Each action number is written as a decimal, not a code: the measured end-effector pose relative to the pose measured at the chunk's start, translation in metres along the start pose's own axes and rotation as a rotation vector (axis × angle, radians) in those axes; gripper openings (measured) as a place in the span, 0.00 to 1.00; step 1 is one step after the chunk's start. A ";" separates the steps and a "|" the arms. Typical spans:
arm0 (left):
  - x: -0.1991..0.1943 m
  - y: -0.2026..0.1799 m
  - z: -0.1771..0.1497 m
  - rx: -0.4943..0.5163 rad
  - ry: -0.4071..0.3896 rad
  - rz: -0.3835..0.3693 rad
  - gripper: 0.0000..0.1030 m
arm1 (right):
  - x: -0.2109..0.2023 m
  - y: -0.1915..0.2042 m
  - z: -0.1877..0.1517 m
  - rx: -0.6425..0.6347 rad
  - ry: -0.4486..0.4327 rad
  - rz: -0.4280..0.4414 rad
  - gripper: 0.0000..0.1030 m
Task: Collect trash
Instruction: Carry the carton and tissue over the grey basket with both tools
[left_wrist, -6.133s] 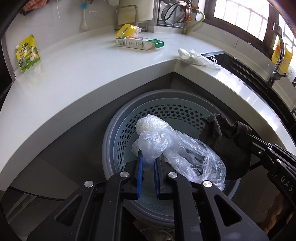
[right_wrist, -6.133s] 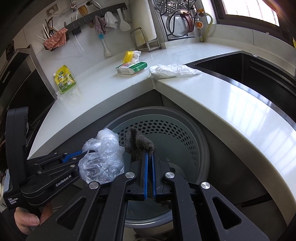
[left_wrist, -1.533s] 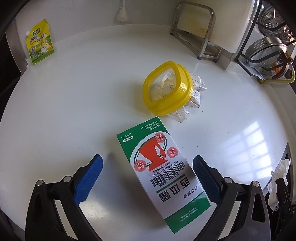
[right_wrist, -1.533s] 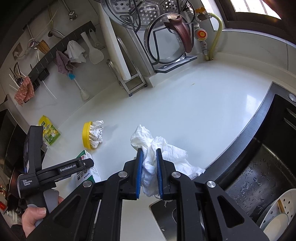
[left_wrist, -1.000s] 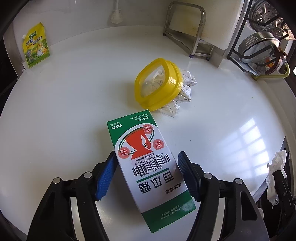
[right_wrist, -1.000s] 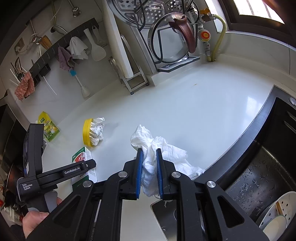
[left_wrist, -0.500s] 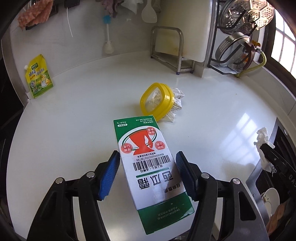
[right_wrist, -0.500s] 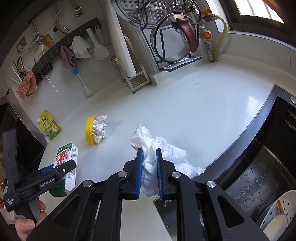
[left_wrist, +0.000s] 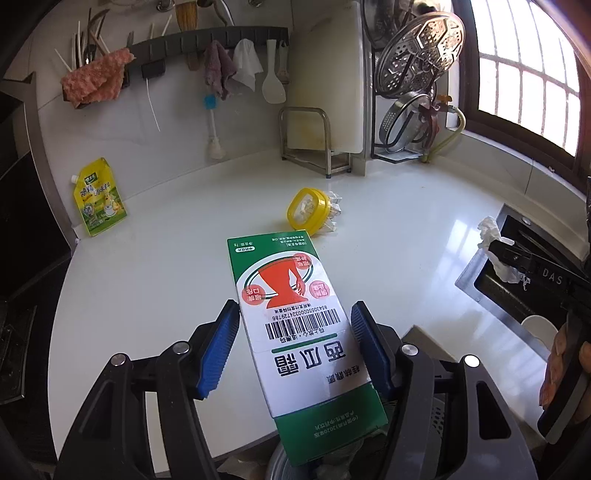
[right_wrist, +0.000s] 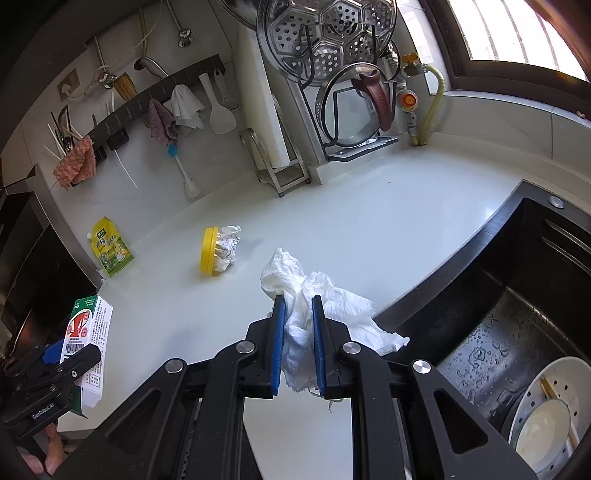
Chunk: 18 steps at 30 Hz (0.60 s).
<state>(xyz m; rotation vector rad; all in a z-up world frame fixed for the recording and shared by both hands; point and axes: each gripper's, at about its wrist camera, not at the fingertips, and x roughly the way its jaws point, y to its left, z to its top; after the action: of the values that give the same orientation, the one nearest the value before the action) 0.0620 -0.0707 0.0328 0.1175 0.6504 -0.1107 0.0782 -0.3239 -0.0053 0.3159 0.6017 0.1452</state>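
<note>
Left wrist: carton (left_wrist: 295, 325) hides bin (left_wrist: 280, 463) beneath.

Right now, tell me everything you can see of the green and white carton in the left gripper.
The carton is a long rectangular cardboard box, white with green bands at both ends, a red figure in a green oval, pink round labels, a barcode and large green characters. It looks undamaged and closed. The left gripper is shut on it, blue pads pressing its two long sides near the middle. It is off the white counter, far end tilted up, near end above a grey bin rim at the bottom edge of the view.
</note>
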 end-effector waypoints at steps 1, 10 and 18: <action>-0.005 0.001 -0.006 0.005 -0.008 0.002 0.59 | -0.009 0.004 -0.008 -0.009 -0.005 -0.014 0.13; -0.037 0.000 -0.065 0.063 -0.012 -0.074 0.59 | -0.064 0.037 -0.101 0.029 0.020 -0.026 0.14; -0.043 -0.003 -0.113 0.095 0.017 -0.109 0.59 | -0.086 0.056 -0.157 0.051 0.054 -0.079 0.14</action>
<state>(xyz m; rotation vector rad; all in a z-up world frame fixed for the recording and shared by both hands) -0.0396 -0.0550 -0.0302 0.1748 0.6688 -0.2460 -0.0846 -0.2513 -0.0634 0.3381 0.6713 0.0627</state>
